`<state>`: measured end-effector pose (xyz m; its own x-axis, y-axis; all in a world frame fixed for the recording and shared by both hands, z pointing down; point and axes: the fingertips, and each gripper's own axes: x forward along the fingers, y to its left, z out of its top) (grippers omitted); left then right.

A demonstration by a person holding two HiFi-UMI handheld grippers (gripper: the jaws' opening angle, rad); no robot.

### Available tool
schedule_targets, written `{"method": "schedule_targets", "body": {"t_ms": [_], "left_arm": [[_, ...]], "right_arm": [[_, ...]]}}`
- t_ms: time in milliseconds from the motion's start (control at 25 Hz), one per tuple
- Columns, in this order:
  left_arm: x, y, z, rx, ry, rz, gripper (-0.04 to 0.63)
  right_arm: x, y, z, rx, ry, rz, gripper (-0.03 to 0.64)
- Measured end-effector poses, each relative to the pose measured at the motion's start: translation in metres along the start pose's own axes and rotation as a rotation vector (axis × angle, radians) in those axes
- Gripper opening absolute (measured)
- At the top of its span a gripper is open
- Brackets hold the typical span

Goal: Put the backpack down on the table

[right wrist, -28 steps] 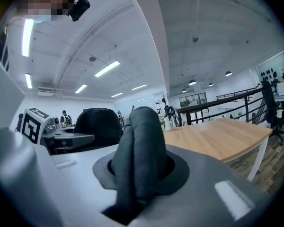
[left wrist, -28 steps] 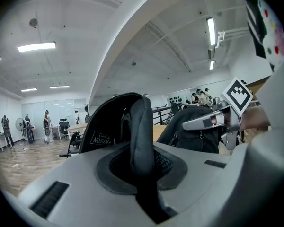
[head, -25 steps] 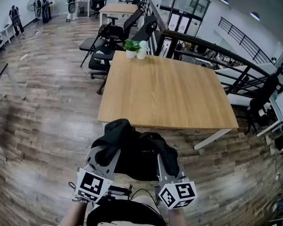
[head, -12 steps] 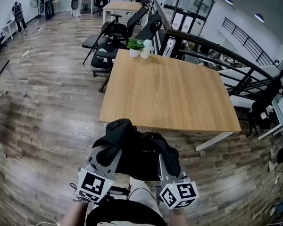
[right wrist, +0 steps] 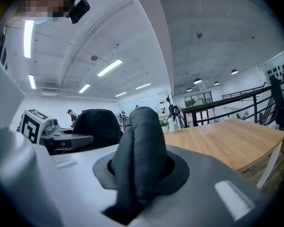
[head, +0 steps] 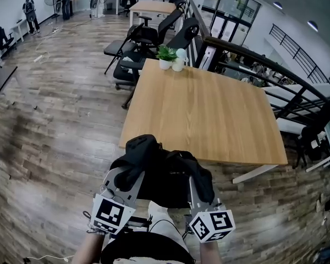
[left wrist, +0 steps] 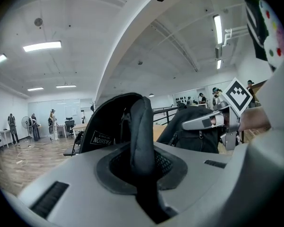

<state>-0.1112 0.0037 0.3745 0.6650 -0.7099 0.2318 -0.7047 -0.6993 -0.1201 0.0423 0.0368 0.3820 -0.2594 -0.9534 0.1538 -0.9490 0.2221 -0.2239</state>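
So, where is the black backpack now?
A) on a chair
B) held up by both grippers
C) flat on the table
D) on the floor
B: the left gripper and the right gripper each clamp a fold of the backpack, short of the table.

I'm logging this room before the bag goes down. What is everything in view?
backpack: one, black, held up at the table's near edge
table: one, light wood, ahead
potted plant: one, green in white pot, table's far end
white container: one, white, beside the plant
office chairs: several, black, beyond the table's far end
railing: one, black, right side
people: a few, far back left
left hand-held gripper: one, grey, shut on a backpack strap
right hand-held gripper: one, grey, shut on a backpack strap
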Motion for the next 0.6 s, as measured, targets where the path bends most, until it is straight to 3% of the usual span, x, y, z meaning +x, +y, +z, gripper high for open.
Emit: {"method": "schedule_targets", "body": {"t_ms": [600], "left_arm": [[0.105,0.05,0.028,-0.007,-0.02,0.037,0.044]], "right_arm": [[0.099,-0.07,0.041,-0.025,-0.011,0.047,0.072]]}}
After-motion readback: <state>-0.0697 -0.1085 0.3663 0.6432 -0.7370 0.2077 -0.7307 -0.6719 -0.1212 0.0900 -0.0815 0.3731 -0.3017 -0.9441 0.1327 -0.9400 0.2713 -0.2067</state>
